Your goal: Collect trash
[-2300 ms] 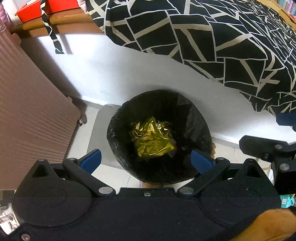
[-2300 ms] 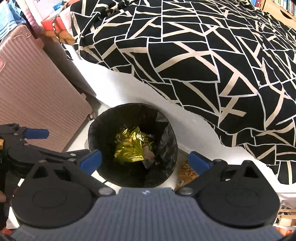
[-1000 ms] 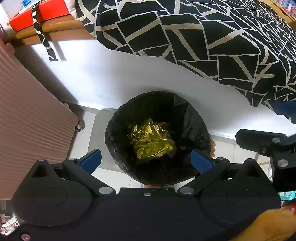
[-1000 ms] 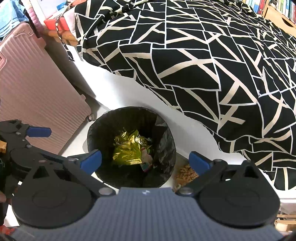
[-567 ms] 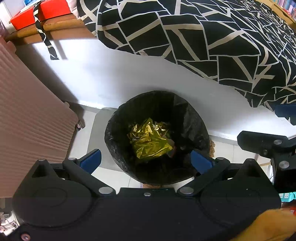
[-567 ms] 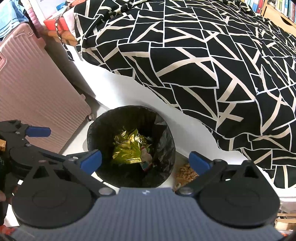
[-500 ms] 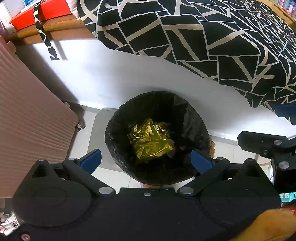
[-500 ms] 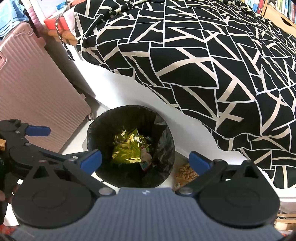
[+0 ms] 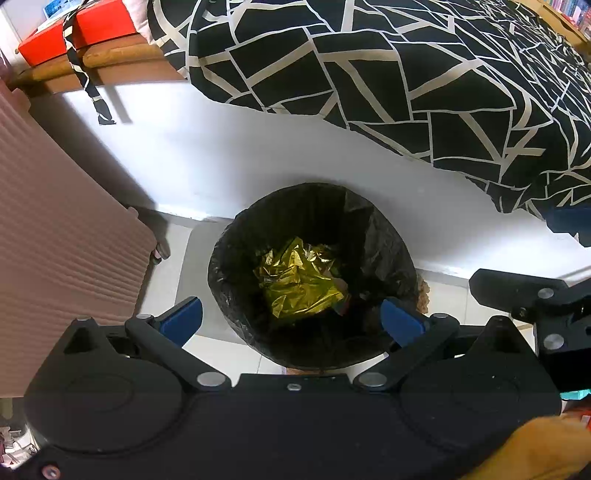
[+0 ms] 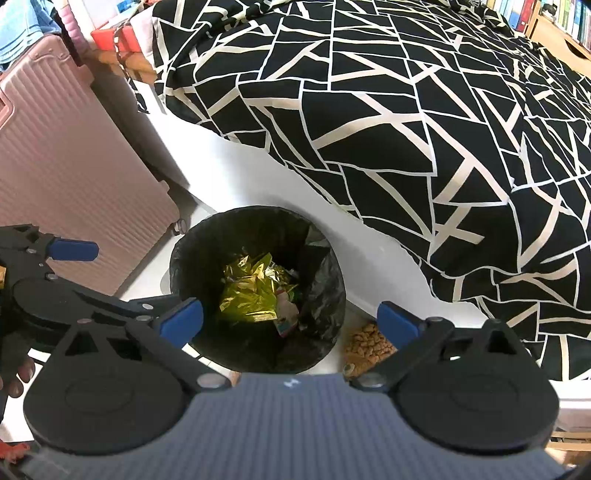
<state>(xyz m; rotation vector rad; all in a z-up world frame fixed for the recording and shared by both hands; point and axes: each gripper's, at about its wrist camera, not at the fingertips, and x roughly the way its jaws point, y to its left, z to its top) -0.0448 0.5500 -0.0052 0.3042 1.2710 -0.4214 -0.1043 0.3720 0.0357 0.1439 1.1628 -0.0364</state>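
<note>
A round bin with a black liner (image 9: 229, 254) (image 10: 325, 288) stands on the floor beside the bed. Crumpled gold foil (image 9: 299, 284) (image 10: 247, 291) lies inside it, with a small printed wrapper (image 10: 286, 317) next to the foil. My left gripper (image 9: 291, 319) hovers above the bin's near rim, open and empty. My right gripper (image 10: 290, 319) is also above the bin, open with nothing between its blue fingertips (image 10: 397, 317). The left gripper's blue fingertips (image 10: 72, 249) show at the left edge of the right wrist view.
A pink ribbed suitcase (image 9: 55, 229) (image 10: 66, 162) stands left of the bin. The bed with a black-and-white quilt (image 10: 406, 110) and white side panel (image 9: 229, 158) lies behind. A pile of brown pellets (image 10: 369, 347) sits on the floor right of the bin. Red boxes (image 9: 74, 33) rest on wood.
Both grippers have drifted slightly back from the bin, which sits a little lower in the views. Both stay open; the foil has not moved.
</note>
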